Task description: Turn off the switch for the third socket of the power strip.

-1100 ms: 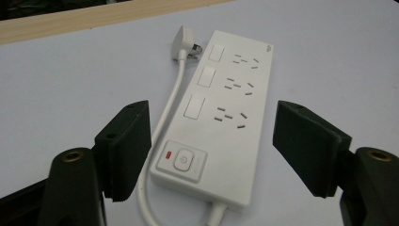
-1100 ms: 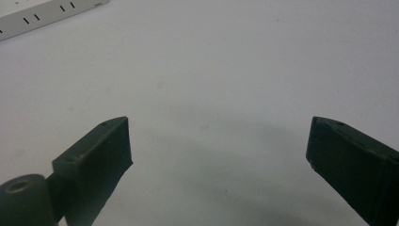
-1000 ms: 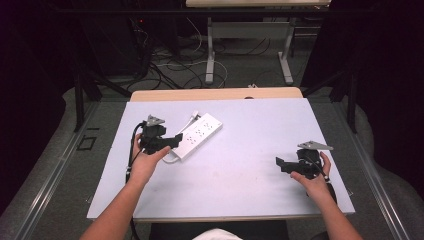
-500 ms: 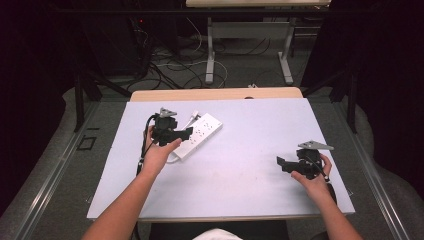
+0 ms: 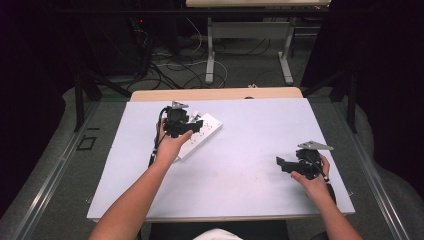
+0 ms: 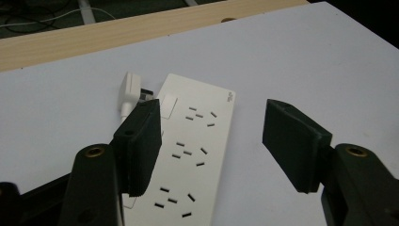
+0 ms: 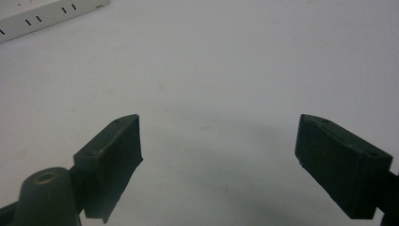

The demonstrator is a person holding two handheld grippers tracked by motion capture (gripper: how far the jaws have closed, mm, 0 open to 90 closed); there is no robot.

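Observation:
A white power strip (image 5: pixel 202 136) (image 6: pixel 193 160) lies flat on the white table (image 5: pixel 240 170), left of centre. A white plug (image 6: pixel 129 92) lies on the table at its far end. My left gripper (image 5: pixel 192 125) (image 6: pixel 211 141) hovers over the strip, open, its jaws spread above the sockets with nothing between them. Far from the strip, near the table's right front, my right gripper (image 5: pixel 281 164) (image 7: pixel 219 165) is held low over bare table, open and empty. A corner of the power strip (image 7: pixel 42 16) shows at the top left of the right gripper view.
A wooden strip (image 5: pixel 215 94) runs along the table's far edge. Beyond it stand a table frame (image 5: pixel 247 45) and loose cables (image 5: pixel 165 65) on the dark floor. A metal rail (image 5: pixel 45 180) runs along the left side.
My left gripper has moved forward and to the right, from beside the strip's near end to over the strip. The right gripper has stayed in place.

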